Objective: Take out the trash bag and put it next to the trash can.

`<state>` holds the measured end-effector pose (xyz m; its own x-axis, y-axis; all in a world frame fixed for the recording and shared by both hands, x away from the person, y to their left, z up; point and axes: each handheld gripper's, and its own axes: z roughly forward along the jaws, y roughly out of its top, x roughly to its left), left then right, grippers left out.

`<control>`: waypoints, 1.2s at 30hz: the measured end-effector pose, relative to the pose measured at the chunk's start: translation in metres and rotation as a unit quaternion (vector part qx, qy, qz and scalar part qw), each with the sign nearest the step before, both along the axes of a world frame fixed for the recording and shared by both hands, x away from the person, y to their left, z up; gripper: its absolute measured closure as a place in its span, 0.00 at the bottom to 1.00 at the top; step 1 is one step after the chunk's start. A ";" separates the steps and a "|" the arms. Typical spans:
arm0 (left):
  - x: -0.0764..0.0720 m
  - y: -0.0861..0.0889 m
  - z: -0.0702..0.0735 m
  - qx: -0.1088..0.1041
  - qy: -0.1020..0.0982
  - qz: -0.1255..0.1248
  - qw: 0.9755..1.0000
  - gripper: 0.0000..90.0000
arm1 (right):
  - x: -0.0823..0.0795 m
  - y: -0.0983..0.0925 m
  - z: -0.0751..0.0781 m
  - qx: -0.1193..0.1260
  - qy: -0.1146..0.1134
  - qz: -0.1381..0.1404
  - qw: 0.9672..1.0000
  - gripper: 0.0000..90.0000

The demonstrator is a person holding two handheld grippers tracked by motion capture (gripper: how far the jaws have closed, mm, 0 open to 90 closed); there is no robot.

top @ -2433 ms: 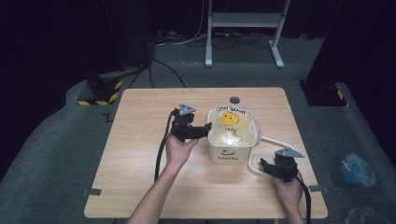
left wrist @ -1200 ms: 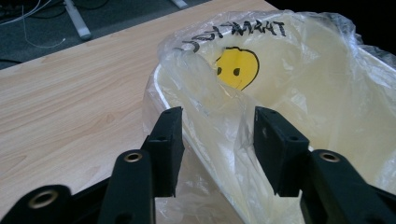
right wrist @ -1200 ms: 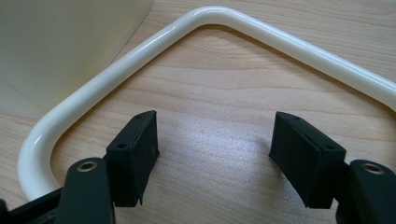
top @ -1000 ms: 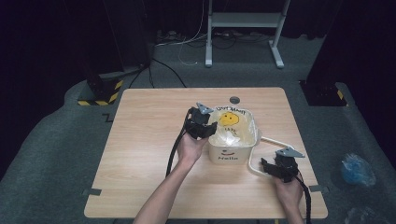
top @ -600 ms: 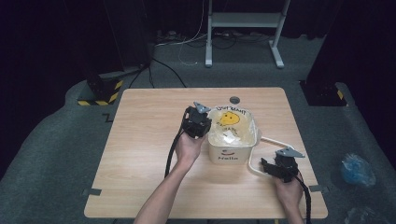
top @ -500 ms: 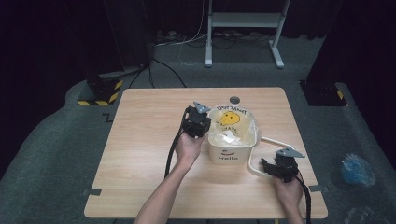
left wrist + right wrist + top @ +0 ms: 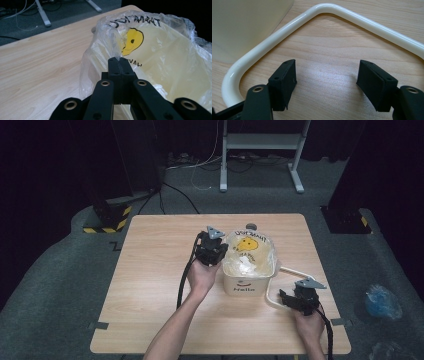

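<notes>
A cream bin [image 7: 248,282] marked "Hello" stands mid-table, lined with a clear plastic bag [image 7: 248,251] that bears a yellow smiley. My left gripper [image 7: 223,251] is at the bin's left rim. In the left gripper view its jaws [image 7: 119,60] meet, pinching the bag's [image 7: 162,50] thin upper edge between the pads. The bin's cream handle [image 7: 295,270] lies flat on the table to the right. My right gripper [image 7: 284,299] rests low inside that loop. It [image 7: 327,75] stands open over bare wood, with the handle [image 7: 287,27] curving around it and the bin wall [image 7: 242,22] at upper left.
A small grey round fitting [image 7: 251,226] sits in the table behind the bin. On the floor beyond stand a white metal stand [image 7: 260,140] and a yellow-black striped base [image 7: 107,215]. A blue plastic bundle [image 7: 382,301] lies right of the table.
My left gripper went from beside the bin's left wall up to the bag's rim and shut on the plastic. The right hand has kept still.
</notes>
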<state>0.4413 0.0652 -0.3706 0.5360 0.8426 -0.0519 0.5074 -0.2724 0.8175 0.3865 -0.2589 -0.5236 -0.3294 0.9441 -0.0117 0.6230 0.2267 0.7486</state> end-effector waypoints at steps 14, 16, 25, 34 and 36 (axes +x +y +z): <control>0.001 0.006 0.018 -0.035 -0.011 -0.007 0.999 1.00 | 0.000 0.000 0.000 -0.001 0.000 0.001 1.000 0.34; 0.001 0.006 0.020 -0.038 -0.013 -0.008 0.999 1.00 | 0.000 0.000 0.000 -0.001 0.000 0.000 1.000 0.34; 0.002 0.007 0.035 -0.043 -0.024 -0.014 0.999 1.00 | 0.000 0.000 0.000 -0.002 0.000 0.001 1.000 0.34; 0.002 0.011 0.051 -0.054 -0.032 -0.017 0.998 1.00 | 0.000 0.000 0.000 -0.002 0.000 0.001 1.000 0.34; 0.002 0.014 0.054 -0.063 -0.031 -0.018 0.997 1.00 | 0.000 0.000 0.000 -0.002 0.000 0.001 1.000 0.34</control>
<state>0.4429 0.0791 -0.3162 0.5705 0.8123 -0.1217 0.4468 -0.1826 0.8758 0.3864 -0.2590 -0.5236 -0.3310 0.9435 -0.0148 0.6232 0.2304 0.7473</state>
